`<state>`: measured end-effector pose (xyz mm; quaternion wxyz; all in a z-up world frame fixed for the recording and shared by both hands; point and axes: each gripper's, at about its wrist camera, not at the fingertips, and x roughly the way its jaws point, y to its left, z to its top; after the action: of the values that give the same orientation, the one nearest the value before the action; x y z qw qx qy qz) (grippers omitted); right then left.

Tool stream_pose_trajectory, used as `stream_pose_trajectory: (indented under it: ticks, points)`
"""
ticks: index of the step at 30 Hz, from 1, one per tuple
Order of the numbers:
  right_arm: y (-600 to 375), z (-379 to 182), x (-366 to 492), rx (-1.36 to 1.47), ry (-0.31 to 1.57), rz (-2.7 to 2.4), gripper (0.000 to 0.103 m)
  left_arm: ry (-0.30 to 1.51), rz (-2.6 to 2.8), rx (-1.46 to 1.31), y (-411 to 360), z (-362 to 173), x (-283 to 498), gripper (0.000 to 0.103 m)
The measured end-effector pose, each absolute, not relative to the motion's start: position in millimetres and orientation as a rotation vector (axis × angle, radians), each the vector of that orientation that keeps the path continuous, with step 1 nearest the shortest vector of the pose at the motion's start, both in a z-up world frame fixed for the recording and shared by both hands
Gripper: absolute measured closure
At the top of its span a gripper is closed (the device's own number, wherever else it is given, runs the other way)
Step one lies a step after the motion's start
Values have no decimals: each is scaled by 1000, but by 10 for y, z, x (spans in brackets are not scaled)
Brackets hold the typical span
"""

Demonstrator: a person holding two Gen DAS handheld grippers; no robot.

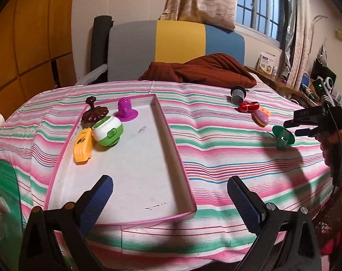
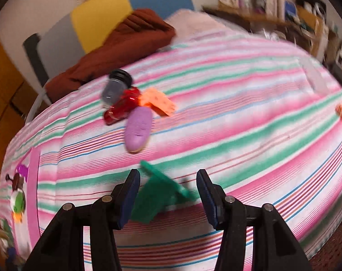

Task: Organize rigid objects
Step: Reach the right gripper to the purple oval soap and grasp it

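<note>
Over at ten o'clock your pink tray [image 1: 164, 122] already holds four toys, while your half-open right gripper [image 2: 168, 192] straddles the green piece [image 2: 157, 194] ungripped, four more wait at twelve, left gripper [image 1: 171, 194] wide, empty.

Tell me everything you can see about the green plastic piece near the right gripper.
The green piece looks like hard plastic: a flat round disc joined to a blocky, slotted stem. It lies tipped on the striped sheet, disc tilted up, apart from the cluster of other toys and outside the tray. From the right wrist view it sits, blurred, between the open fingers of the right gripper; the pads do not appear to press on it. Only the sheet clearly touches it.
</note>
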<state>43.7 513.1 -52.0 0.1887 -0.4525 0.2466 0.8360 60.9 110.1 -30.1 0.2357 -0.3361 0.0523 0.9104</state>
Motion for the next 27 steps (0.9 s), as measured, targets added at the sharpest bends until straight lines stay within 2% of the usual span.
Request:
stream_pose_trajectory:
  ticks: [9,13,15,22,27]
  points:
    - [4998,-654,299,-1330,894,2496,50,155,2487,-915,1154,-295,648,1]
    - [4620,-712,66,-1546,910,2658,50,155,2483,-913,1221,-283,664,1]
    - [4482,-693,21,-1577,867,2708,50,177,2477,-902,1272,-264,690,1]
    - [4816,-360,17,-1311,719,2644,50,233,2466,-877,1342,-260,741,1]
    - [5112,-379,-246,-1323,647,2556,50,254,2464,-890,1407,-264,732,1]
